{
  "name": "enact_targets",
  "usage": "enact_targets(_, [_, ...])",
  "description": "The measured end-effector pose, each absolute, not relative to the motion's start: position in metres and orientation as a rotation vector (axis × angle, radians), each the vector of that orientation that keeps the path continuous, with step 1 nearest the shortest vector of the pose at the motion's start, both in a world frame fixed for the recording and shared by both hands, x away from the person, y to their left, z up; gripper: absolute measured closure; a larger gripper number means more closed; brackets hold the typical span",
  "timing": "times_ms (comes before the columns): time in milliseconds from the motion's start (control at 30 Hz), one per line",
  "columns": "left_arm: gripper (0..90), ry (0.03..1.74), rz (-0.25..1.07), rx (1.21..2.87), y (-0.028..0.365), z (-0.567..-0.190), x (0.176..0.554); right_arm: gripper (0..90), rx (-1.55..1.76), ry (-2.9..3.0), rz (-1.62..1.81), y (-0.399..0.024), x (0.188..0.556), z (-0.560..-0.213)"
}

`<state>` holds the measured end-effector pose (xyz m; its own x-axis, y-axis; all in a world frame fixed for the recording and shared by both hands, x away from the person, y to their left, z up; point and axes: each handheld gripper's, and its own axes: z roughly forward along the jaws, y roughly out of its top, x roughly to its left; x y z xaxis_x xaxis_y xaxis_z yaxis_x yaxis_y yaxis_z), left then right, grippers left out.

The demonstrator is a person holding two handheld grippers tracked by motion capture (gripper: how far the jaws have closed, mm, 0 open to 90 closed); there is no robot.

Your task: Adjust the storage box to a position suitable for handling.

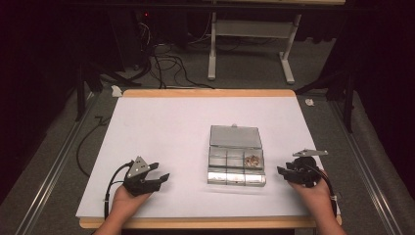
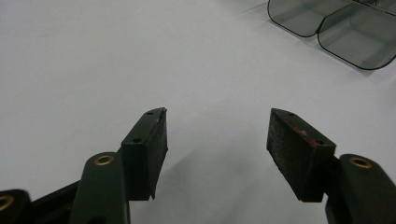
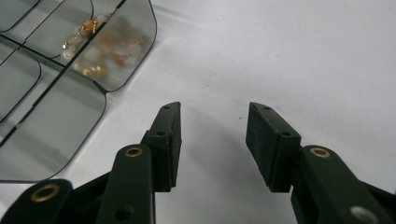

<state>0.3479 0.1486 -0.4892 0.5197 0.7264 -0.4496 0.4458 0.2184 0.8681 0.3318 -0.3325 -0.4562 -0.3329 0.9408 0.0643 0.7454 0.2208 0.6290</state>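
centrally on the white table (image 1: 161, 142) sits a clear compartment box (image 1: 236, 155), lid flipped back so its cells are reachable; beads (image 1: 253, 159) fill the cell at its right. left of the box, the left claw (image 1: 161, 179) rests spread and empty. right of the box, the right claw (image 1: 281, 171) hovers just beside it, jaws apart, touching nothing.

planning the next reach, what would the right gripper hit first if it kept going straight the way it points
Probably only bare white table: the open right gripper points past the clear compartment box, which lies off to its side. Depth is uncertain.
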Motion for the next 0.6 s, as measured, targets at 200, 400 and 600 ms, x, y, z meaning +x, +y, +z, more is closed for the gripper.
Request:
enact_targets(200, [40.3,1.095,0.284,1.398,0.149,-0.489,0.347,55.2,1.545,2.096,0.898,-0.336,0.327,-0.464])
enact_targets(400, [44.9,1.154,0.261,1.338,0.153,-0.483,0.352,54.6,1.528,2.073,0.943,-0.337,0.329,-0.462])
enact_targets(600, [46.7,1.173,0.241,1.285,0.147,-0.47,0.359,53.0,1.525,2.081,0.981,-0.335,0.345,-0.451])
